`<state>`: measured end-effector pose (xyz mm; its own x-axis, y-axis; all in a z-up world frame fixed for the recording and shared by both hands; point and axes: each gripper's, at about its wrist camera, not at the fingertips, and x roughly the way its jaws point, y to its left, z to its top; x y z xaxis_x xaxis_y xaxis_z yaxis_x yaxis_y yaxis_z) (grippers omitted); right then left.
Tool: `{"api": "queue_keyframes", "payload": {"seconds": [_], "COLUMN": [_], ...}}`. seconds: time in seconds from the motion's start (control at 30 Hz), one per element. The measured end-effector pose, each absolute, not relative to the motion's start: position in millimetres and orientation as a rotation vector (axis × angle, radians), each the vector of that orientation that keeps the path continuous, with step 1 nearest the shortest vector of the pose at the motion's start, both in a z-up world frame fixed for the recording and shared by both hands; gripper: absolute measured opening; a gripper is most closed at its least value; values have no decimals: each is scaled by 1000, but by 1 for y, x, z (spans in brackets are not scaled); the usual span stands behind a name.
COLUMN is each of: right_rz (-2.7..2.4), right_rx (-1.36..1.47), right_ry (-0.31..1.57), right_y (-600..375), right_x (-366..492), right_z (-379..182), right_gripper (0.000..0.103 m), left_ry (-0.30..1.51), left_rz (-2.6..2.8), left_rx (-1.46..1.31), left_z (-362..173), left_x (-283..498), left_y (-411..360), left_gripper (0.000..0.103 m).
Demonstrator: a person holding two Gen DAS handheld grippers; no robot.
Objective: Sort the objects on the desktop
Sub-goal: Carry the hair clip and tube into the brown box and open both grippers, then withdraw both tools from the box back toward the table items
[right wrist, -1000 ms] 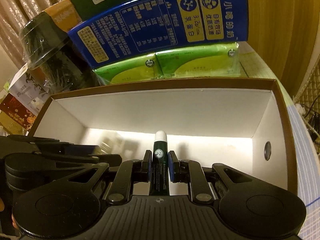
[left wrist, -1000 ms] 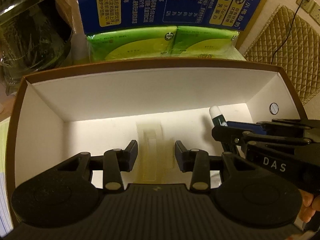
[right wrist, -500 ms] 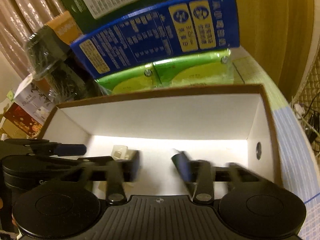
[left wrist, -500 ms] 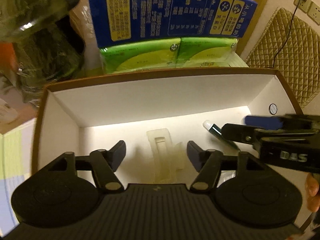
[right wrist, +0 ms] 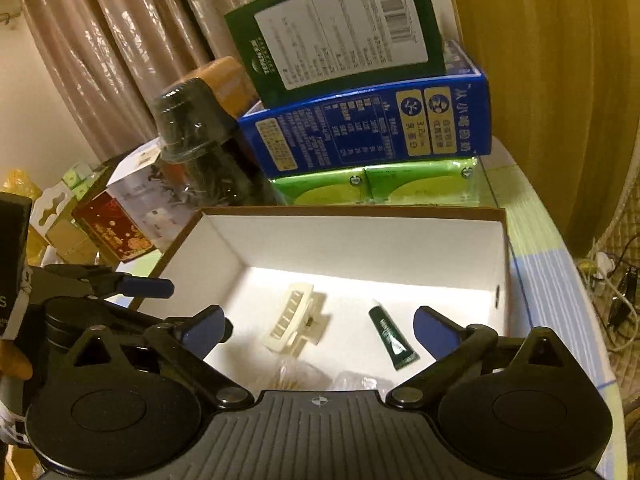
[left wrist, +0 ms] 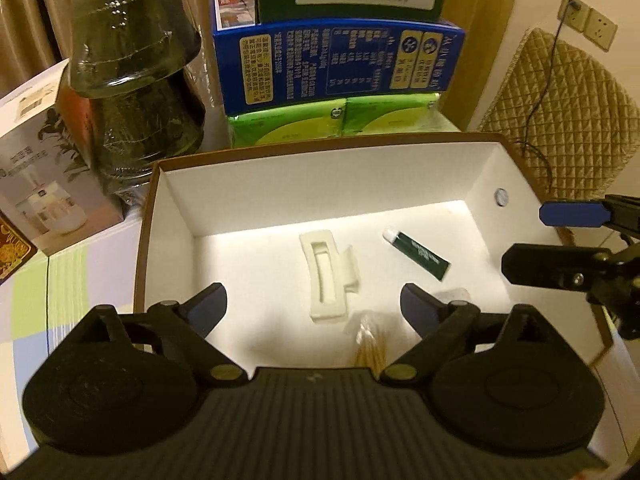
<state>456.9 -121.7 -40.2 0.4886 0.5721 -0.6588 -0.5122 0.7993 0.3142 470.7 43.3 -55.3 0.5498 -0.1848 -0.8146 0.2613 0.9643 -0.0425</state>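
Green and small, the tube (left wrist: 416, 251) lies flat in the white box (left wrist: 320, 172), ahead and below the right gripper (right wrist: 320, 330), whose jaws have just been opening and hold nothing. It looks light, soft and maybe slippery; pinch its middle. The left gripper (left wrist: 314, 306) also gapes empty above the cream hair clip (left wrist: 326, 276).

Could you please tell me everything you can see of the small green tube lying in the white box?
The green tube is small and slim, dark green with pale print, a white cap at one end and a flat crimped tail at the other. It looks like soft plastic. It lies flat and diagonal on the floor of the white box, cap toward the back wall, right of the cream hair clip and apart from it. Nothing grips it.
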Motion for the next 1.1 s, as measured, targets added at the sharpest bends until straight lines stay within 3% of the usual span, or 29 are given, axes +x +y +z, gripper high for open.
{"api": "queue_keyframes", "payload": {"seconds": [1.1], "right_rz": [618], "right_rx": [4], "right_ry": [737], "right_y": [-166], "right_x": [295], "right_z": [-8], "right_gripper": [101], "left_ry": [876], "left_rz": [-213], "left_rx": [-56], "left_z": [2], "left_x": [304], "left_y": [60], "left_gripper": [92]}}
